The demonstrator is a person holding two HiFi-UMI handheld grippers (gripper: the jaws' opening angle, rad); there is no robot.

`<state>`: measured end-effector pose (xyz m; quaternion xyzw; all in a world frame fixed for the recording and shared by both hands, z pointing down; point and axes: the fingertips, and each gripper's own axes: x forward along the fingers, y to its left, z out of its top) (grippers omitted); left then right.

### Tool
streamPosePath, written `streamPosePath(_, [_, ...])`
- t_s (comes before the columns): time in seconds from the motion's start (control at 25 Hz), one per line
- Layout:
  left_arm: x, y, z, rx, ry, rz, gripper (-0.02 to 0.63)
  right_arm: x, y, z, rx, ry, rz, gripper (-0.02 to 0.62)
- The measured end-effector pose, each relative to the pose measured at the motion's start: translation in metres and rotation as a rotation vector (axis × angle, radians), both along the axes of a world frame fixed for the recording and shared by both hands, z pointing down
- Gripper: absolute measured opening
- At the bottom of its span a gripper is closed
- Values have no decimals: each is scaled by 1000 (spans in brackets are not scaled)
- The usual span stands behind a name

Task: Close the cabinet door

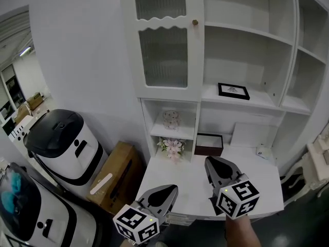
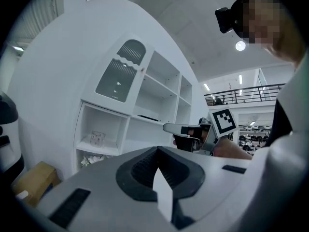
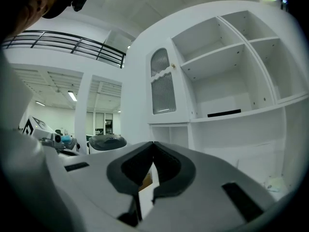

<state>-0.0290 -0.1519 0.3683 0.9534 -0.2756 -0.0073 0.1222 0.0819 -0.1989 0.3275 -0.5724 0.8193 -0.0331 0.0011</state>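
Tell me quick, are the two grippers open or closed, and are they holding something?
Left gripper: closed, holding nothing.
Right gripper: closed, holding nothing.

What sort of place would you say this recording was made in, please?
Probably a mock home corner inside a large lab hall: a white shelf cabinet stands beside white machines and a cardboard box, and a mezzanine railing overlooks an open floor.
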Motion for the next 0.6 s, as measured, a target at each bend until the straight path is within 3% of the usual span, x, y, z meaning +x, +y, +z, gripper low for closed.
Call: streamPosePath(0.6, [33,58,7,-6,-28,-100,2,15,52,15,-12,-9,-140,5])
